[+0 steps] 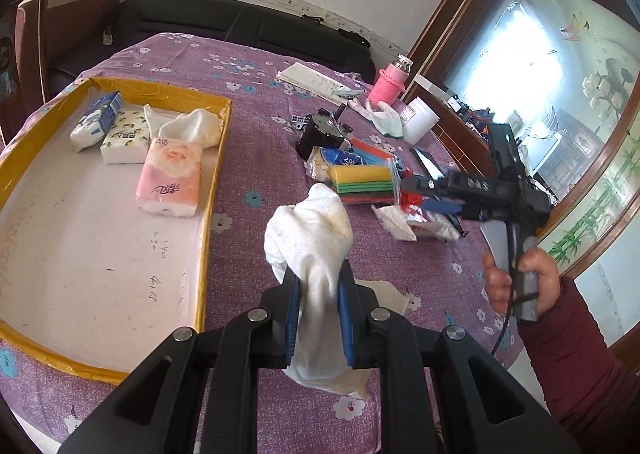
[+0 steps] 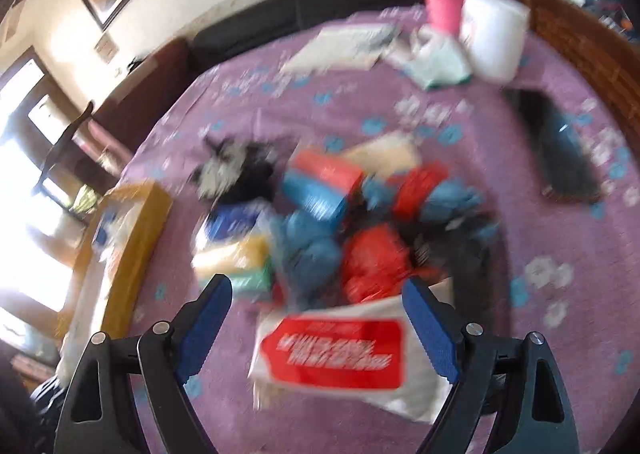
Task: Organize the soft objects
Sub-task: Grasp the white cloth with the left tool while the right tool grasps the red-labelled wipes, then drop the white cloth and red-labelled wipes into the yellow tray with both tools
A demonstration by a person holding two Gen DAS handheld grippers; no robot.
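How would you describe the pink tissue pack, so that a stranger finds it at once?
Look at the shallow yellow-rimmed tray on the purple flowered cloth. Four soft things lie at its far end; the pink tissue pack is the nearest of them. It alone is pink with a rose print; the other packs are white and blue.

Left gripper (image 1: pixel 318 294) holds a white cloth (image 1: pixel 310 230) above the purple bench (image 1: pixel 256 157).

The jaws are closed on the cloth. On the left is a yellow tray (image 1: pixel 212 173) with three tissue packs (image 1: pixel 170 177) and another cloth (image 1: pixel 192 125). On the right, a hand (image 1: pixel 520 278) holds the right gripper (image 1: pixel 420 195) over a pile with sponges (image 1: pixel 362 179).
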